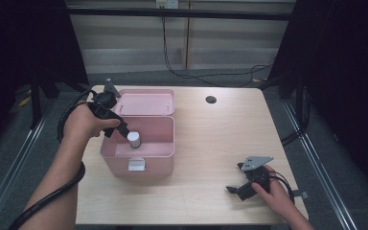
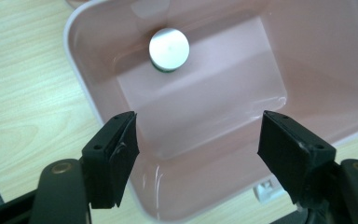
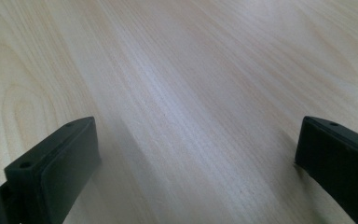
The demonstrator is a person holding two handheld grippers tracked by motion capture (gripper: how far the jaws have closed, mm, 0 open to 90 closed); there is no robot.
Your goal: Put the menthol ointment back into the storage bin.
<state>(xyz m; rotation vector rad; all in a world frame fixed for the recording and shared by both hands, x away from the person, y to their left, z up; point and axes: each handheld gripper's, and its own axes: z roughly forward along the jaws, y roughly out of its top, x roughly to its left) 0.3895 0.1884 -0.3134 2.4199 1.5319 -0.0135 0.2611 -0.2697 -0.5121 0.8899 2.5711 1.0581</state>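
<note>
One small bottle [image 2: 168, 49] stands upright inside the pink box [image 2: 307, 51], near its front wall. With jaws apart and holding nothing, the left tool [image 2: 198, 135] should lift straight out, clear of the rim. Beside the box on the table [image 3: 177, 93], the right tool [image 3: 198, 154] rests with jaws wide apart.

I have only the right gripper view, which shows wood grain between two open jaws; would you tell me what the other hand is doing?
Observer: The left gripper hangs over an open pink box at the table's left side, its jaws apart with nothing between them.
Operator: Is anything inside that box?
Observer: Yes, a small silver-capped bottle stands upright on the box floor, apart from the jaws.
Operator: Where is the lid?
Observer: The pink lid is swung back behind the box, lying open on the table.
Operator: And my own gripper?
Observer: The right gripper rests low at the table's near right corner, far from the box.
</note>
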